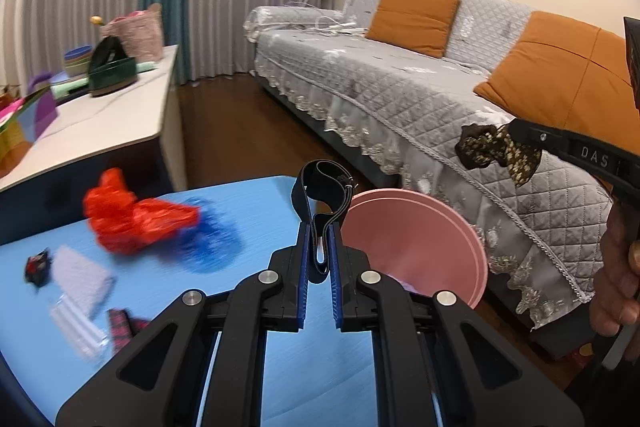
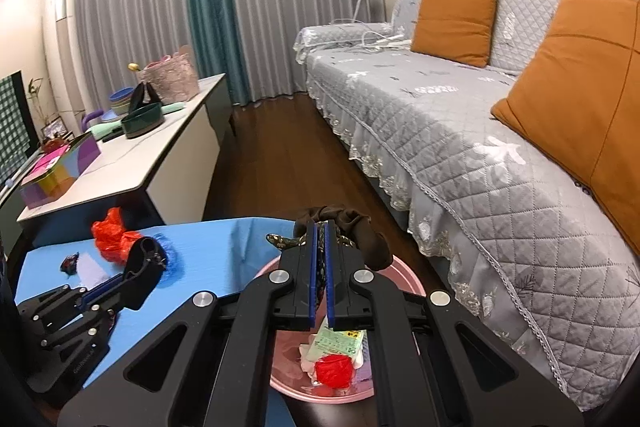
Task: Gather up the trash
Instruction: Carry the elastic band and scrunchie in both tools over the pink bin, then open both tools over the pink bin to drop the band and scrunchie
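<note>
Blue table (image 1: 260, 203); strap (image 1: 320, 195) between left claw (image 1: 319, 259) jaws.

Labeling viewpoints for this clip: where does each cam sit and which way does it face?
Left wrist: sits on the left tool, looking forward over the blue table toward the sofa; its fingers pinch a black strap; the right tool and the person's hand show at the right edge.
Right wrist: sits on the right tool, above the pink bin, facing the sofa and curtains; it clamps a floral scrunchie; the left tool shows at lower left.
Shared: table, bin, red bag, sofa, sideboard.
</note>
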### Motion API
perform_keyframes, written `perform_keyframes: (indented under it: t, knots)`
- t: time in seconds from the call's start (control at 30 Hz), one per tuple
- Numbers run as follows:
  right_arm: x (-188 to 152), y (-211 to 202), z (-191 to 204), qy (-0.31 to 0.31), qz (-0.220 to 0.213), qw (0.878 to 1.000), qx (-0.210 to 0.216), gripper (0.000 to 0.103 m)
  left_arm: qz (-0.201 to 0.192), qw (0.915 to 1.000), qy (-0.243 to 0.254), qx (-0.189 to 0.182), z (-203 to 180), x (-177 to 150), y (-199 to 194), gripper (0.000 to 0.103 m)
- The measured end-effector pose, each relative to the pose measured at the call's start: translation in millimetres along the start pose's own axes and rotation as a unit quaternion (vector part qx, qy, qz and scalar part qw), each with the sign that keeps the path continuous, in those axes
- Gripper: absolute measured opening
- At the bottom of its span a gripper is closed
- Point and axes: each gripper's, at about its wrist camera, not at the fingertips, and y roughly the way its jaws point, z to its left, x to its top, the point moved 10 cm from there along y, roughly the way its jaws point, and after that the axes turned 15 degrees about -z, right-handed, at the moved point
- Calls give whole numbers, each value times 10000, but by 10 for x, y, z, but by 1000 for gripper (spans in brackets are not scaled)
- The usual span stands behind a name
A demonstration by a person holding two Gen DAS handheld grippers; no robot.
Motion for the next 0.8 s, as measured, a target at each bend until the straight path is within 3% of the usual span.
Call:
perform_keyframes:
  t: [0.47,0.53,0.57,0.6,0.63,0.7,0.8]
  knots:
    - [-236,331,-232,282,374,9989,-83,4,200,9986,8,-482,-482,-15,591,10]
    - [-240,341,-247,342,392,9986,-118,10,300,9978,-45,-595,-511,-47,644,15]
    - [-241,350,-267,384,407,9983,-155,13,347,9976,-53,-588,-502,-65,664,25]
    - [-241,355,-289,427,416,9980,-189,24,399,9976,-57,-555,-485,-86,677,42]
    - [-237,357,-306,464,403,9979,-201,36,388,9979,-85,-509,-451,-89,666,45]
    - [-208,342,-322,526,354,9977,-227,44,346,9982,-157,-462,-383,-79,611,45]
    - [-161,314,-287,511,295,9980,-211,44,294,9987,-160,-389,-279,-74,457,45]
